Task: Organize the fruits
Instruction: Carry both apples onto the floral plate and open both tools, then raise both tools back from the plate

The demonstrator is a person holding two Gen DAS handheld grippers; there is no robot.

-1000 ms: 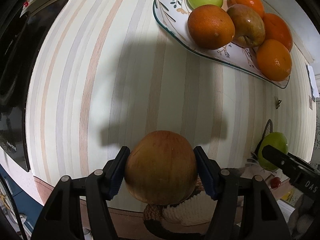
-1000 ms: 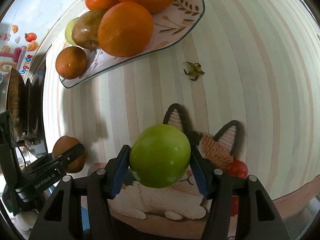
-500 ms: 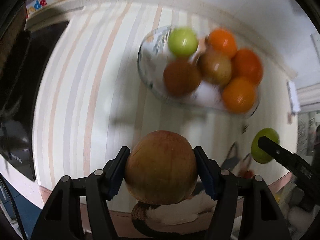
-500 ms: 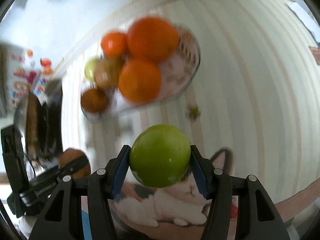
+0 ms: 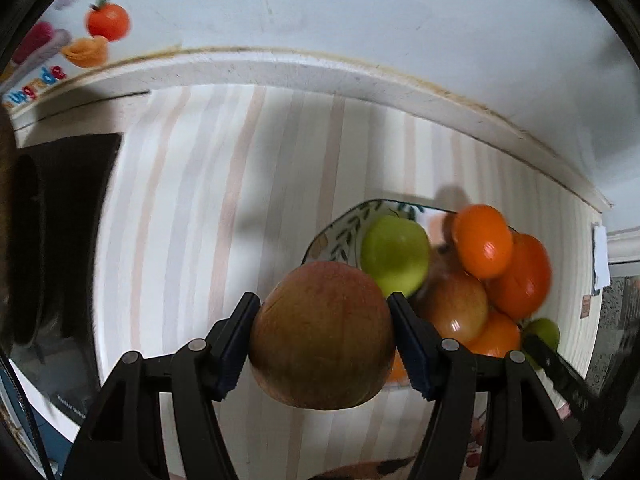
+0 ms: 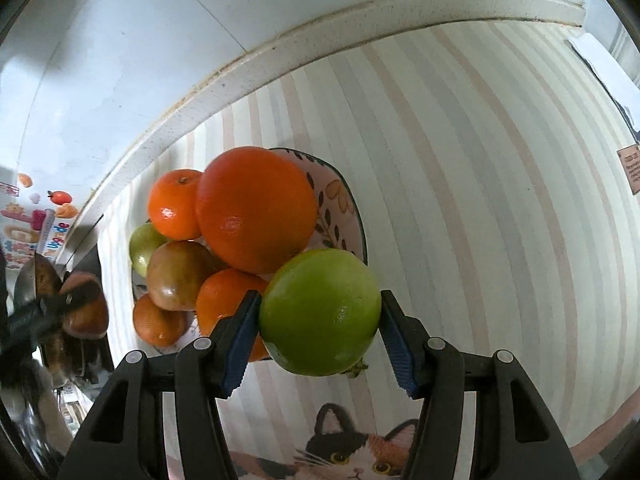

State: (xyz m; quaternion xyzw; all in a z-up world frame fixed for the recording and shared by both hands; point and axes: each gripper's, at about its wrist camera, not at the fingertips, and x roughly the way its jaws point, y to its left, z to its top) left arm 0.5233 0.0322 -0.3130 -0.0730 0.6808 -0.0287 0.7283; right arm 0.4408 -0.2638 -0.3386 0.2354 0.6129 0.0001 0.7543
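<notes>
Only rightward, a cat mat (image 6: pixel 352 456) below the green apple (image 6: pixel 320 312).

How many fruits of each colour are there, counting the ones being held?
Orange fruits: 4, all on the plate
Green apples: 2, one in the right claw
Reddish-brown apples: 2, one in the left claw
Total: 8

Pastel-striped tabletop (image 5: pixel 248 184) against a pale wall (image 5: pixel 360 12); white trim strip (image 6: pixel 320 36) between, possibly a ledge.
</notes>
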